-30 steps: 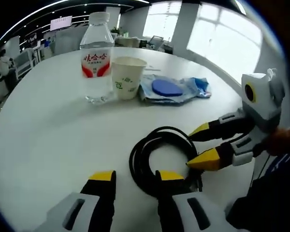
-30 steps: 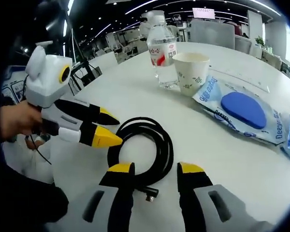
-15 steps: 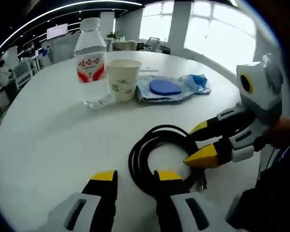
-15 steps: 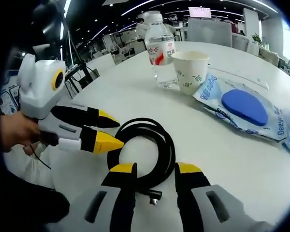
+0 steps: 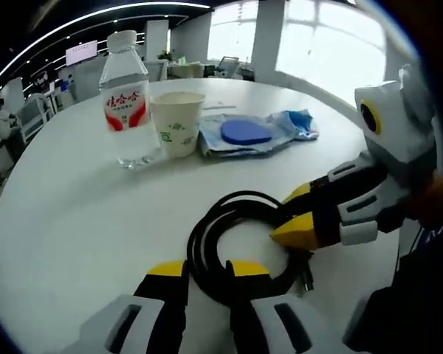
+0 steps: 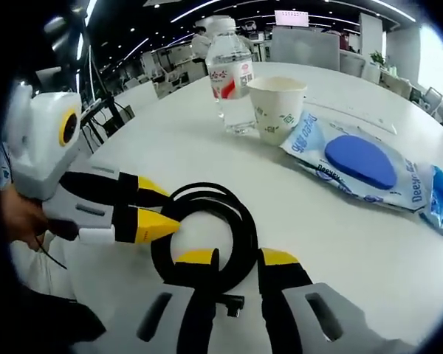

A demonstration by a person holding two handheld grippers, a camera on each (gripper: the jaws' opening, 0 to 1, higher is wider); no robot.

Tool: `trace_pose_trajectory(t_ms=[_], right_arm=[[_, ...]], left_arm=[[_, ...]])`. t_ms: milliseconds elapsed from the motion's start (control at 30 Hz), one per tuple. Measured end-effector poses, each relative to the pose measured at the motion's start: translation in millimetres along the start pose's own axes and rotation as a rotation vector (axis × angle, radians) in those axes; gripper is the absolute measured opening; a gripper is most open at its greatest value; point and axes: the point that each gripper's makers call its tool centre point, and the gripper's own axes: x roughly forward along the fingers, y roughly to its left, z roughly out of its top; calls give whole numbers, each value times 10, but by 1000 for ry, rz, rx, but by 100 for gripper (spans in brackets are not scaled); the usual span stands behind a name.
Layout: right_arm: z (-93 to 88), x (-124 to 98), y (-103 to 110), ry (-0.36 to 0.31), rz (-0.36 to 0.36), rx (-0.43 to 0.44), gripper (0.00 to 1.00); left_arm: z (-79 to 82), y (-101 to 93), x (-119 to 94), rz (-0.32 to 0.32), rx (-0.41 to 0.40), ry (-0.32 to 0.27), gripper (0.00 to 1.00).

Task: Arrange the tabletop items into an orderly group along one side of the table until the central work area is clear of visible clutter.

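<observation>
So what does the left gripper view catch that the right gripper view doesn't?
Left gripper view: bright windows beyond the white round table, and the right gripper at the right. Right gripper view: the left gripper, held by a hand. Both: the black coiled cable, clear plastic water bottle, white paper cup, blue wipes packet, and that table.

Water bottle (image 5: 126,99) red label: Chinese characters "娃哈哈". Blue wipes packet (image 6: 352,166): "Deeyeo".
</observation>
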Motion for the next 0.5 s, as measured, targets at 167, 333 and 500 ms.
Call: trace_pose_trajectory(t_ms=[167, 333, 500], right_arm=[[8, 3, -39, -4, -10, 33, 13], [10, 0, -59, 1, 0, 38, 9], [21, -16, -49, 3, 11, 35, 5]], left_arm=[[-12, -1, 6, -1, -13, -10, 13], [-9, -2, 6, -4, 4, -9, 10], [30, -12, -35, 0, 69, -13, 6]])
